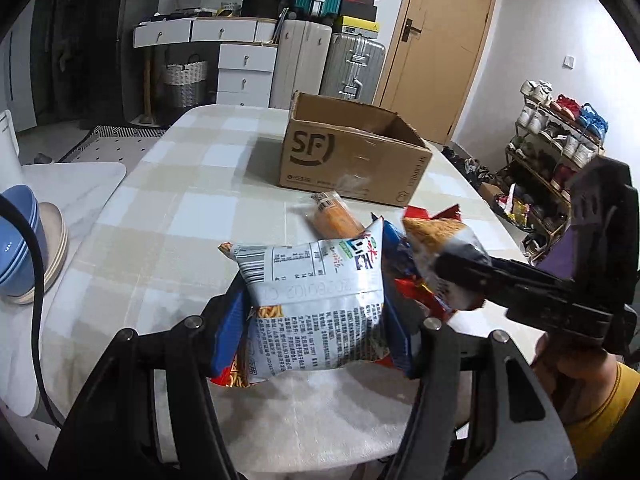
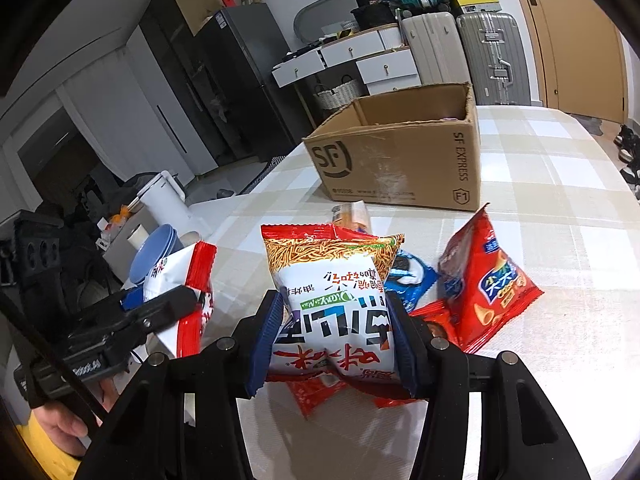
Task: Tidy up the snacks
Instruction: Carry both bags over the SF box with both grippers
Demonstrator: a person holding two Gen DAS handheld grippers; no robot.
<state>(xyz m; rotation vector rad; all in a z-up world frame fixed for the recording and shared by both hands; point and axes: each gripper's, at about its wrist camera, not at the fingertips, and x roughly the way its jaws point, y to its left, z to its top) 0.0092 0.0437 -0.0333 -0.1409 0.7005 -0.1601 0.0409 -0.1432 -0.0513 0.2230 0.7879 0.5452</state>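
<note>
Early stage: I have both grippers, left [image 1: 316,320] and right [image 2: 334,332], each clamped on a noodle-snack bag [image 1: 316,304], box [image 2: 400,160] contents unseen, several packets [image 2: 484,280] left on table.

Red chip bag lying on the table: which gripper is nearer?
Right. The right gripper, shut on a noodle snack bag, sits just left of the red chip bag; the left gripper, holding a white bag, is farther left.
</note>
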